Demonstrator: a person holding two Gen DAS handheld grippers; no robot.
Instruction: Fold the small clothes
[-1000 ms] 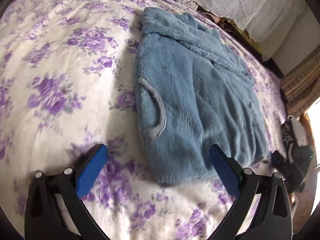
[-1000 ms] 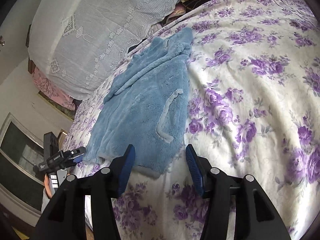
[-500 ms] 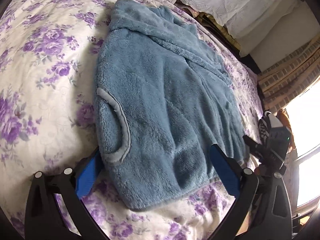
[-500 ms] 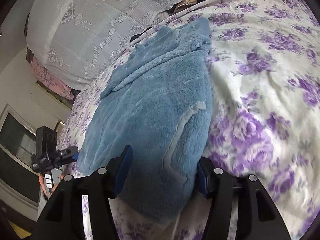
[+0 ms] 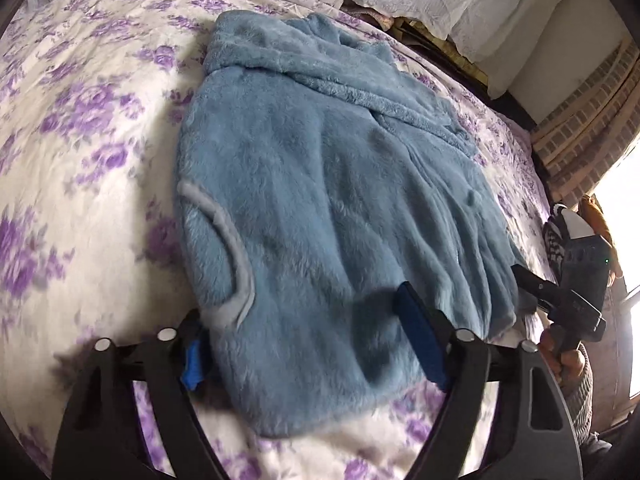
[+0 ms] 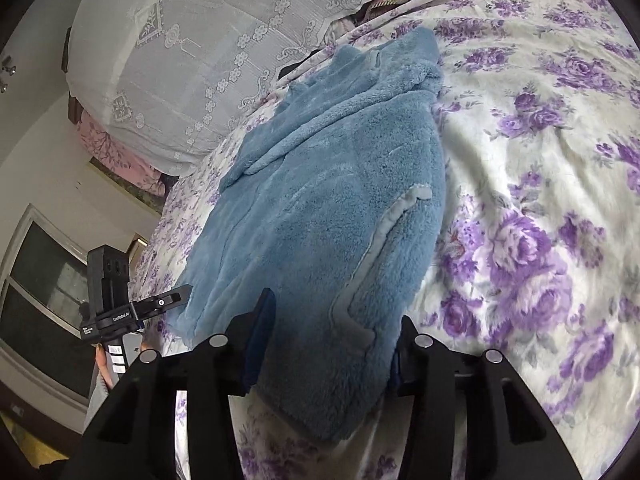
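Blue fleece garment lies flat on the floral bedspread, hem nearest both cameras, hood end farthest.

Left claw: jaws closing, hem corner with the grey-trimmed pocket between them. The left pad is half buried behind the fleece edge; the right pad rests on top of the pile. Cannot tell whether they pinch yet.

Right claw: jaws closing astride the same hem. Its right pad is almost fully hidden by fleece; only the left pad shows clearly. Grip not confirmed.

Garment sleeves are not distinguishable, folded under or lost in the pile.

Farther back, a lace-covered pillow is cut off by the lens rim. Left bedspread region is blurred.
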